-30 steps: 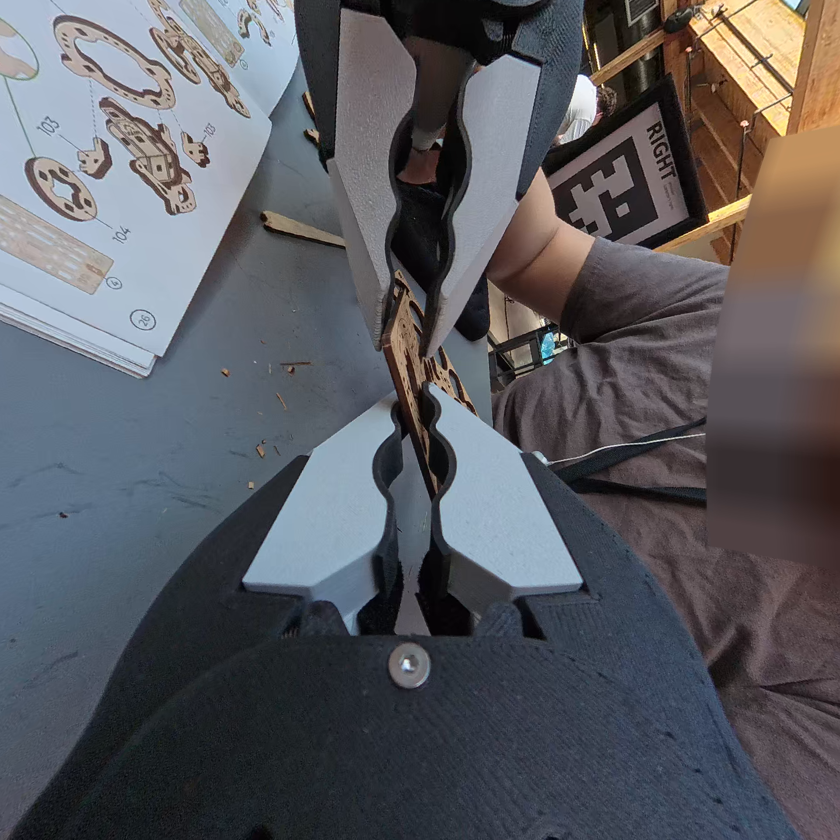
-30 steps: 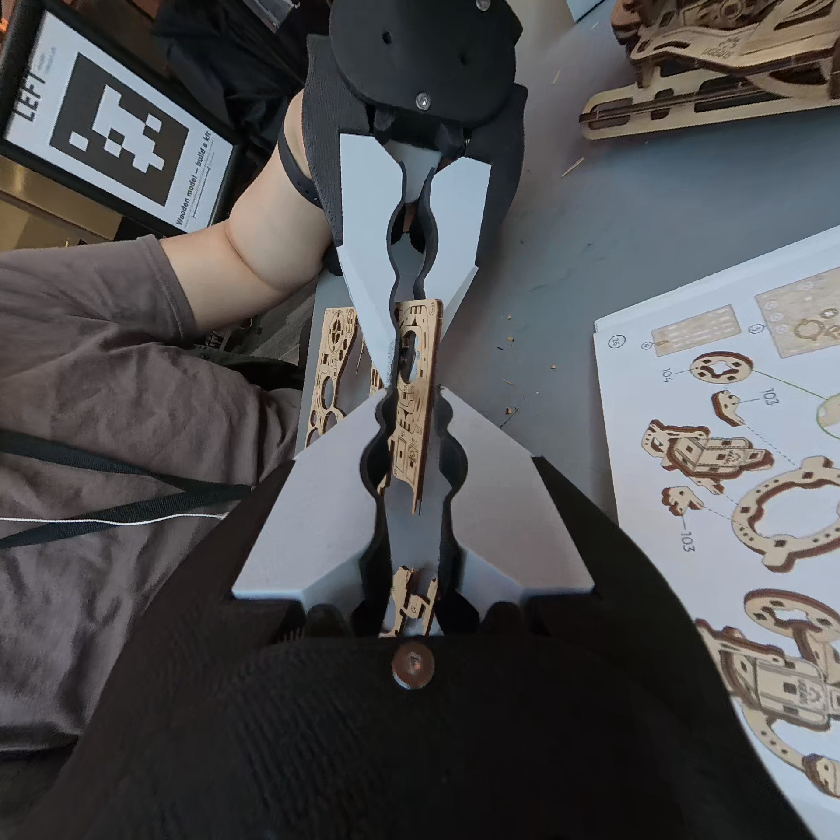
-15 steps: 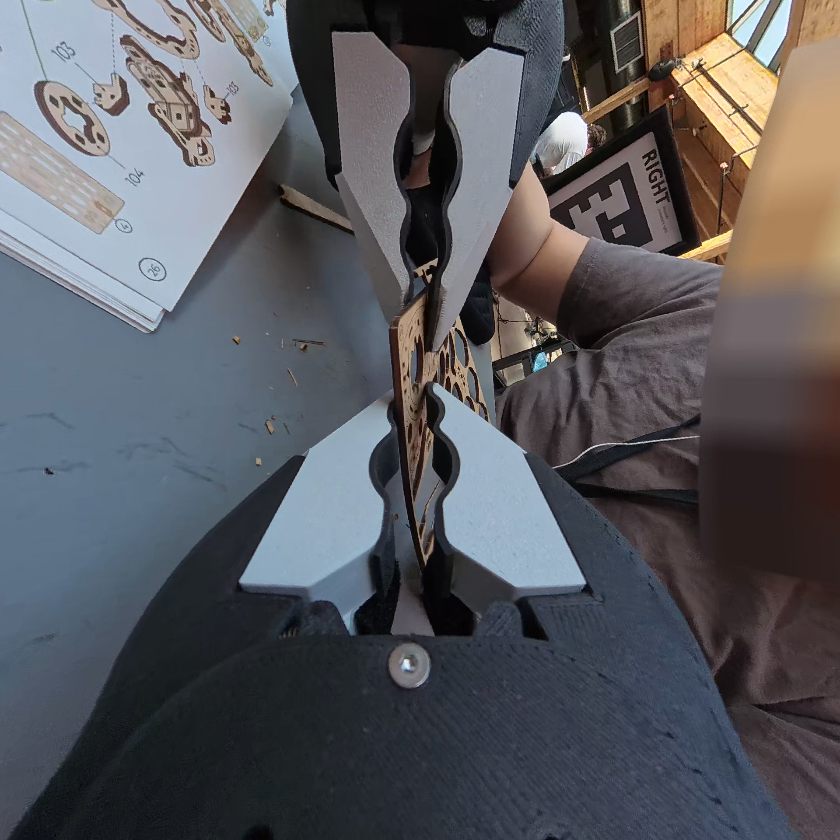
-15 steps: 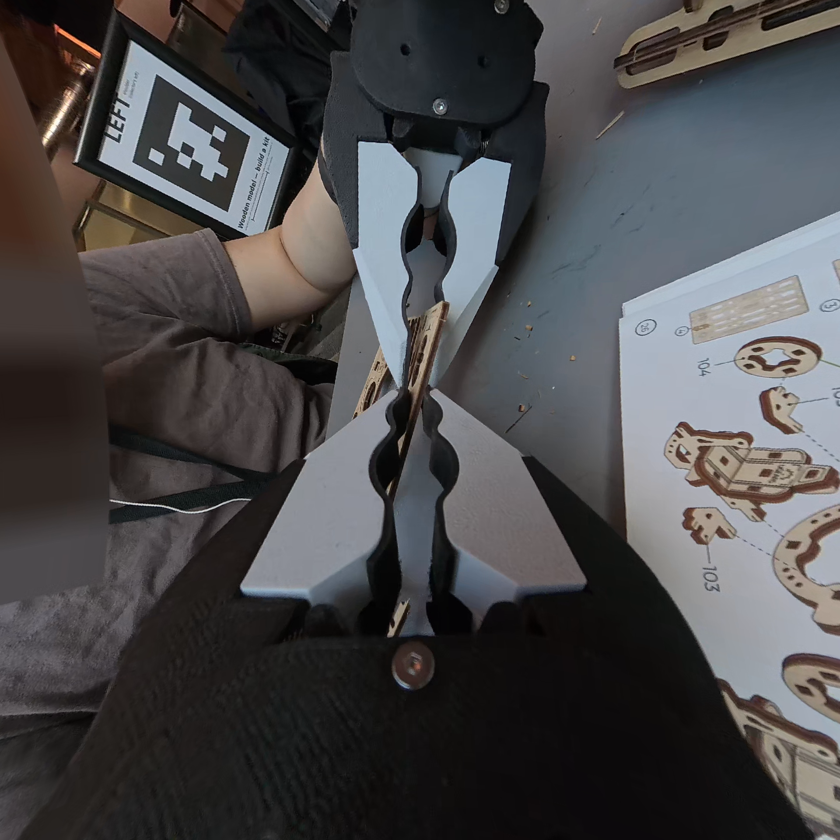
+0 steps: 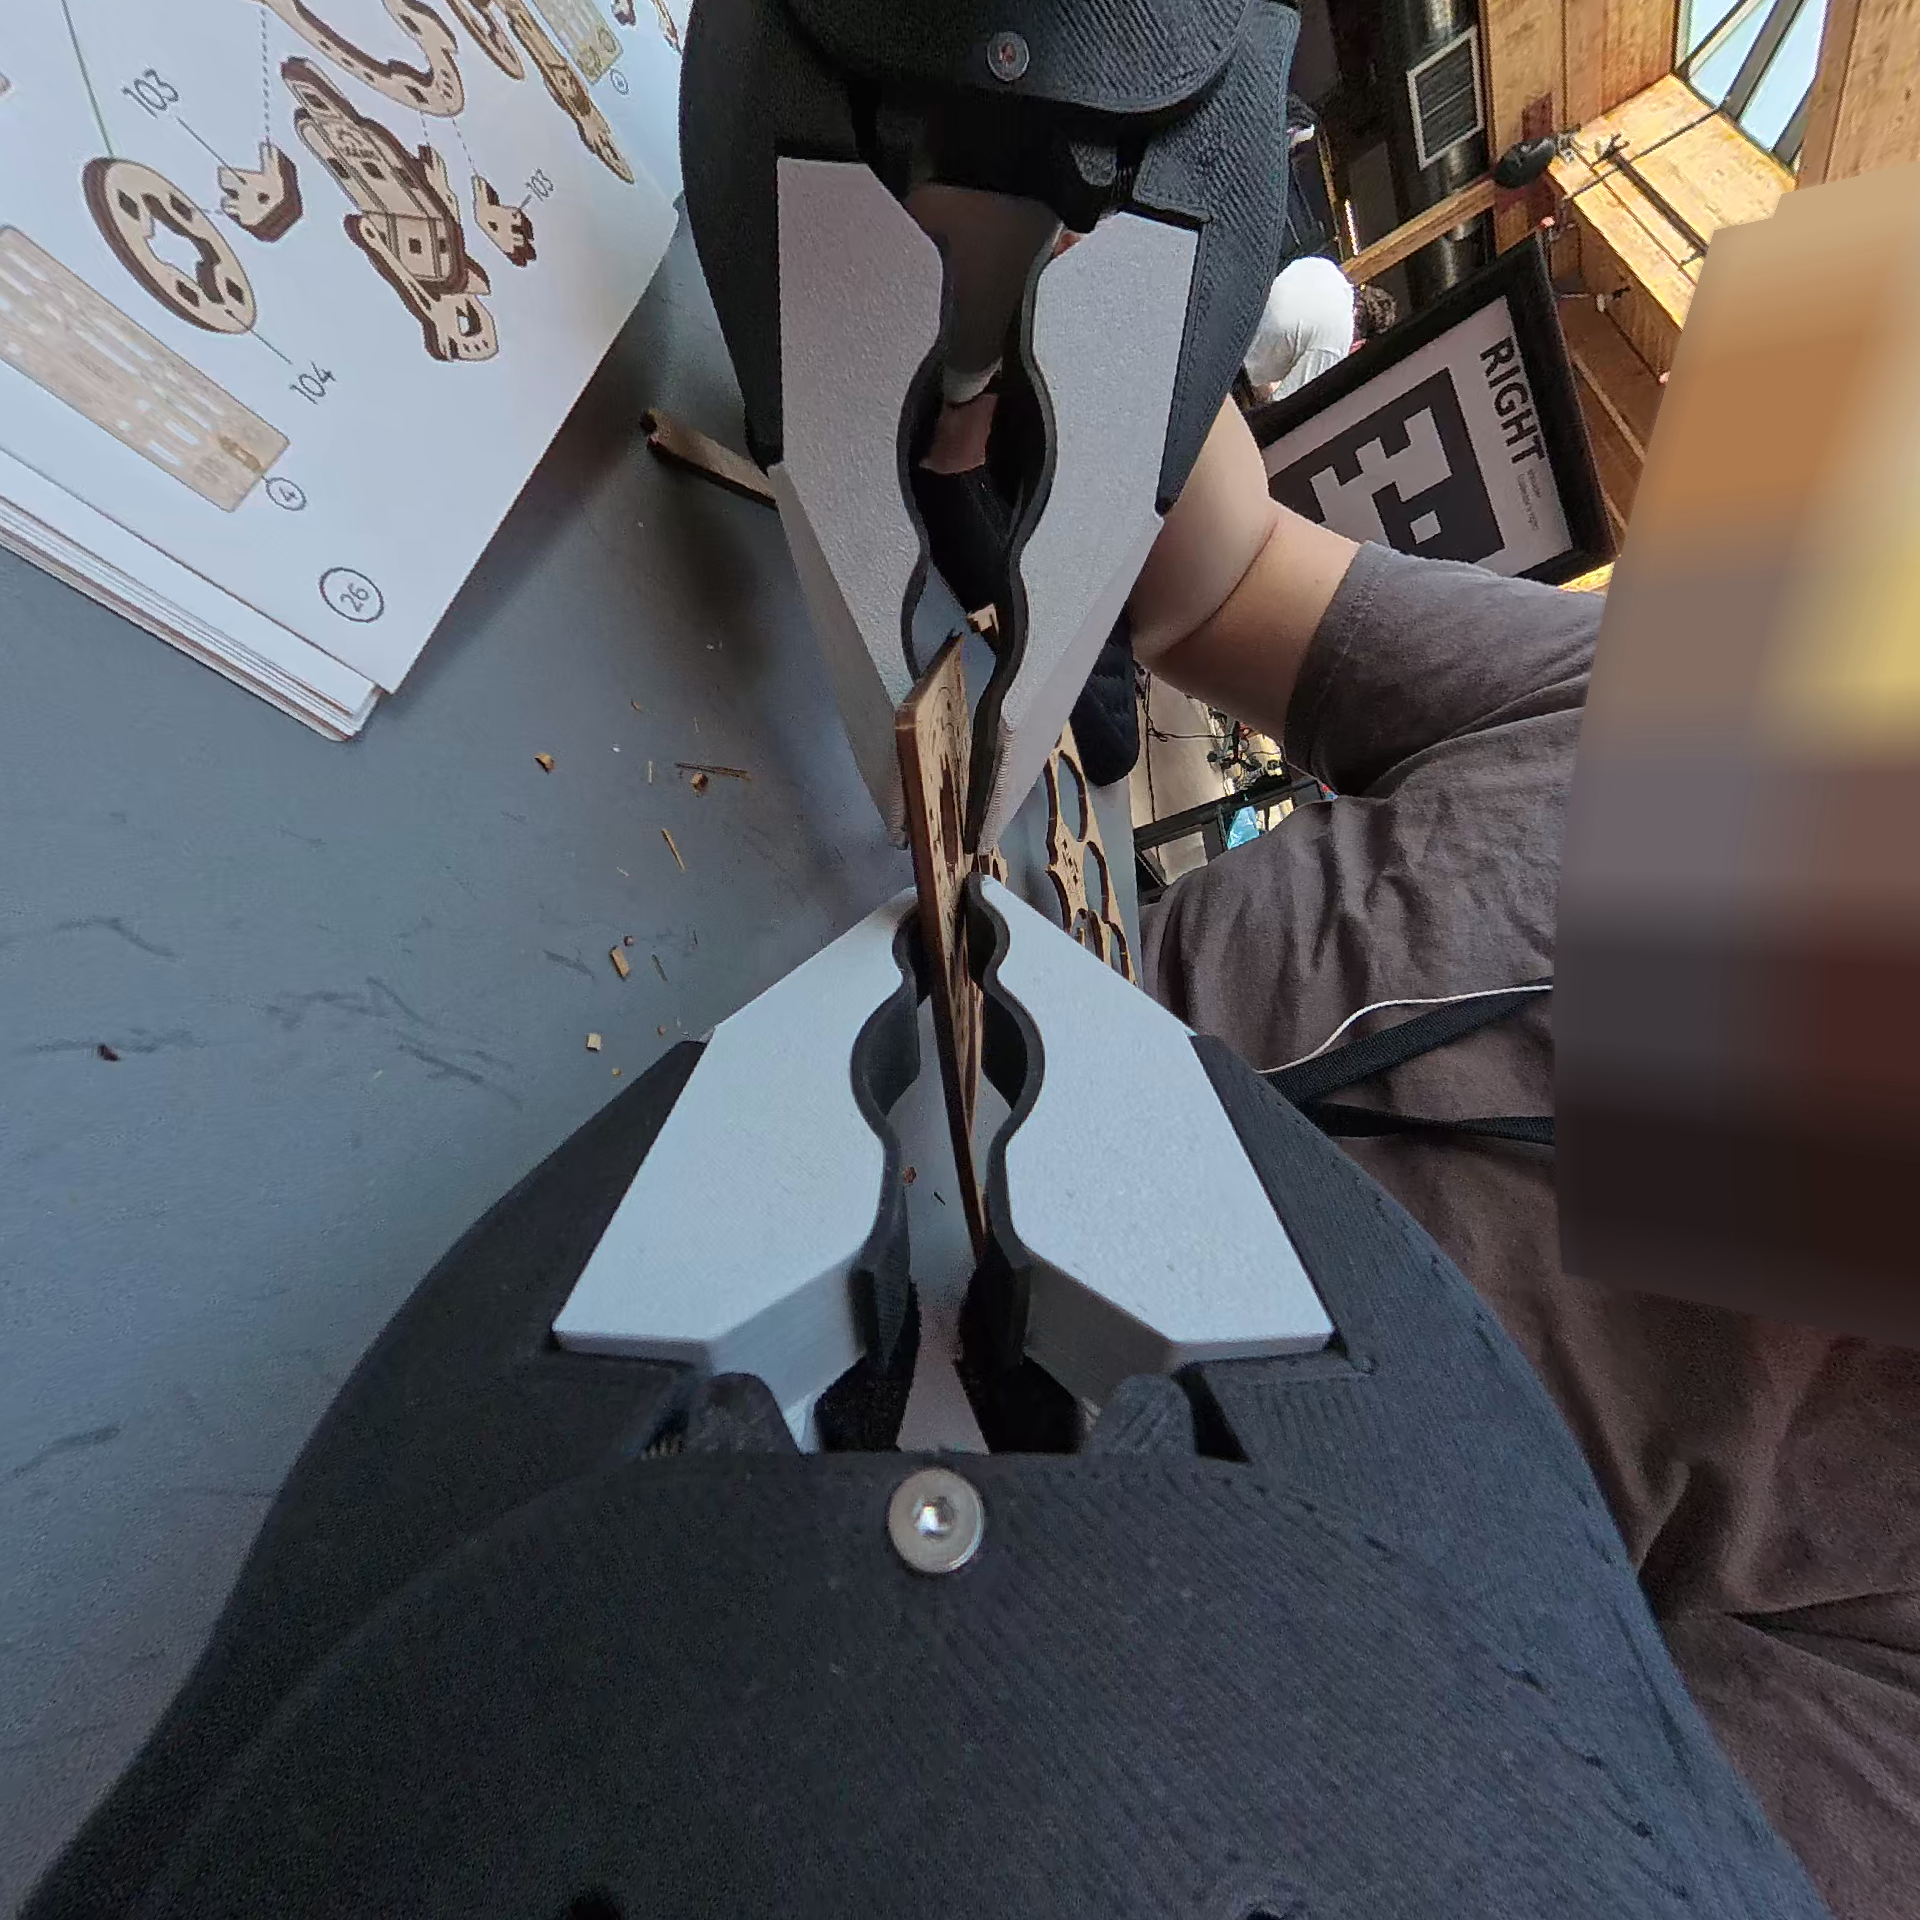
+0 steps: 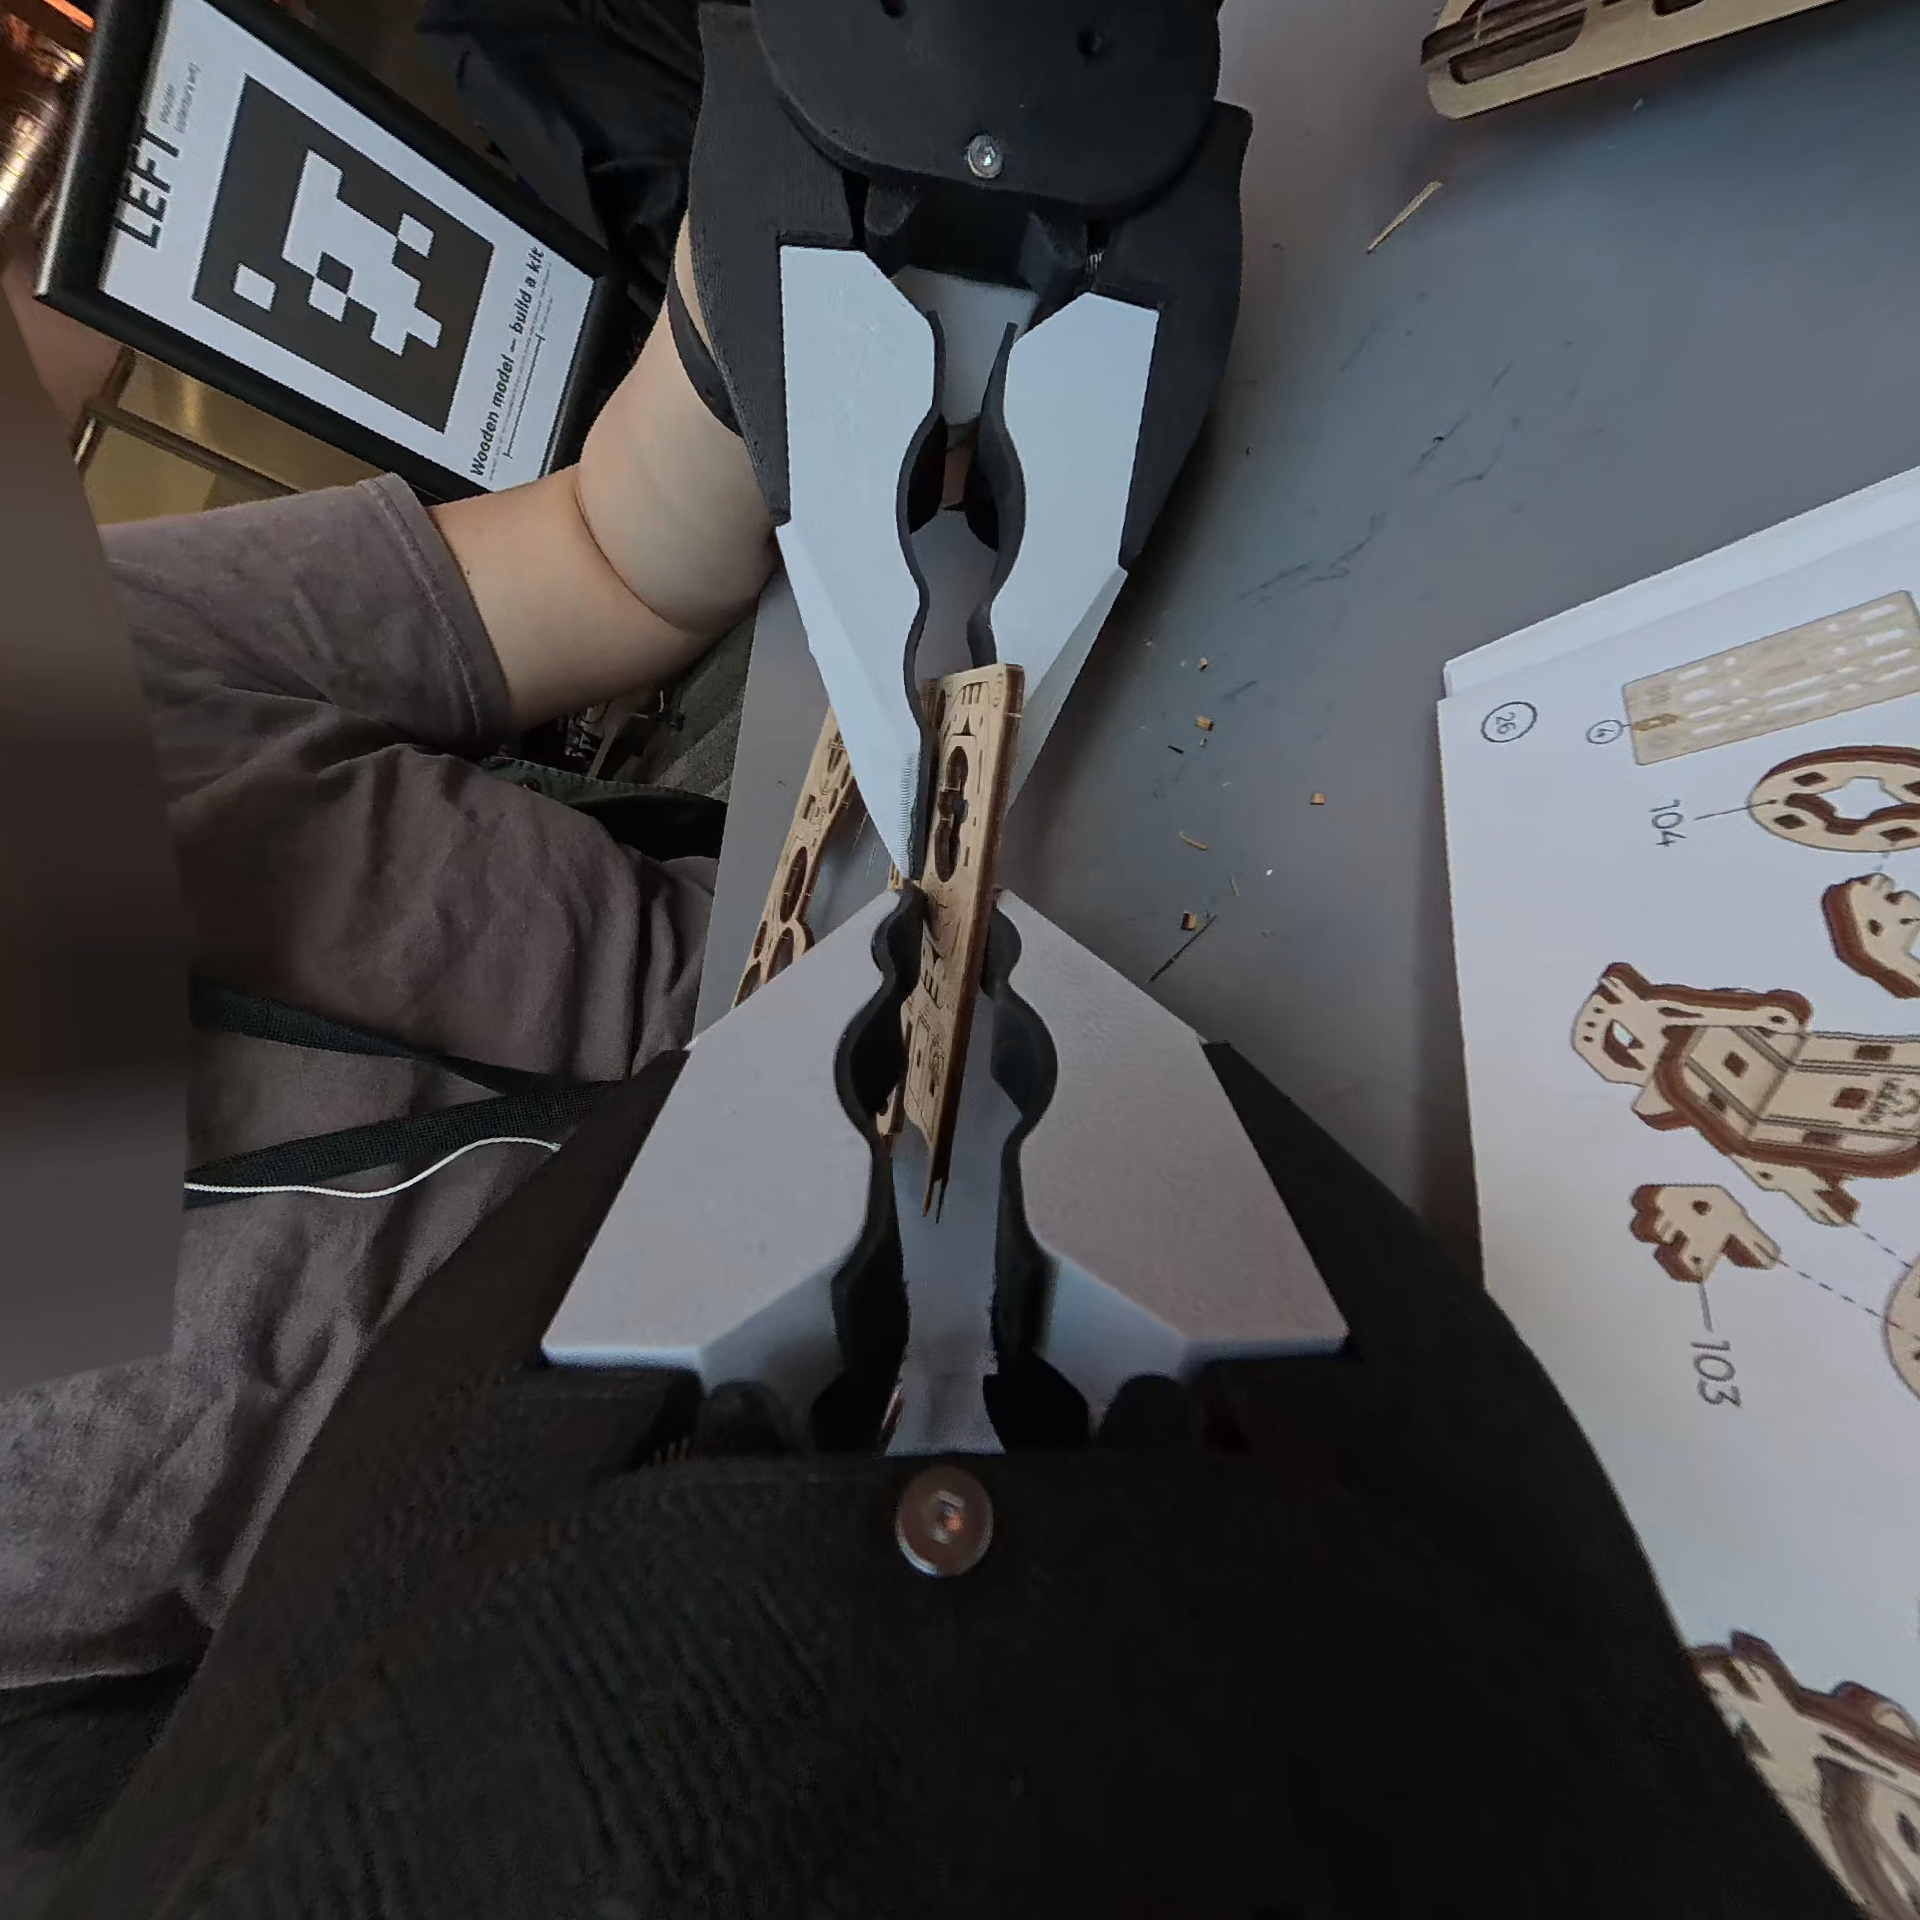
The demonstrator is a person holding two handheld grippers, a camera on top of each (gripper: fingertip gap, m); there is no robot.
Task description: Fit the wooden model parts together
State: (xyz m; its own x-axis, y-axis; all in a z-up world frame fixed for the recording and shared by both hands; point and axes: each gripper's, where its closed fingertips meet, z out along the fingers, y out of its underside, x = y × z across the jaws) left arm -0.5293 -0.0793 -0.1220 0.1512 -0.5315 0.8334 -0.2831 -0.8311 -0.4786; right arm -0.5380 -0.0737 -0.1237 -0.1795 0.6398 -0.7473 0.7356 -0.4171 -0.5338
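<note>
A: What changed since half a second ago?

B: In the right wrist view the thin laser-cut wooden panel [image 6: 961, 894] was close to edge-on; now more of its engraved face shows. In the left wrist view it stays edge-on [image 5: 940, 821] and the instruction booklet has slid toward 10 o'clock in frame. Both grippers still meet tip to tip on the panel.

A: Jaw state?

B: Left gripper [image 5: 943, 904]: jaws narrow, clamped on the panel's near end; the panel runs back between the fingers. Right gripper [image 6: 951, 904]: jaws narrow, pinching the same panel from the opposite end. In each view the other gripper comes in from 12 o'clock, [image 5: 940, 821] and [image 6: 961, 790], tips closed on the panel.

A: Where's the part relative to the table?

B: Held in the air, between the two grippers, near the edge of the grey scuffed tabletop [image 5: 312, 935]. A second perforated wooden sheet [image 5: 1081, 831] sits just behind it, toward 3 o'clock in the left view.

A: Surroundings?

B: White open instruction booklet with part drawings [image 6: 1683, 935] at 3 o'clock in the right view. Wood chips [image 5: 665, 842] scattered on the table. Part-built pale wooden model [image 6: 1621, 52] at 1 o'clock. Black-framed marker cards [image 6: 312, 260] [image 5: 1444, 457] behind, timber wall beyond.

A: Person?

B: Brown-sleeved, bare forearm [image 6: 665, 540] running to the left gripper.
</note>
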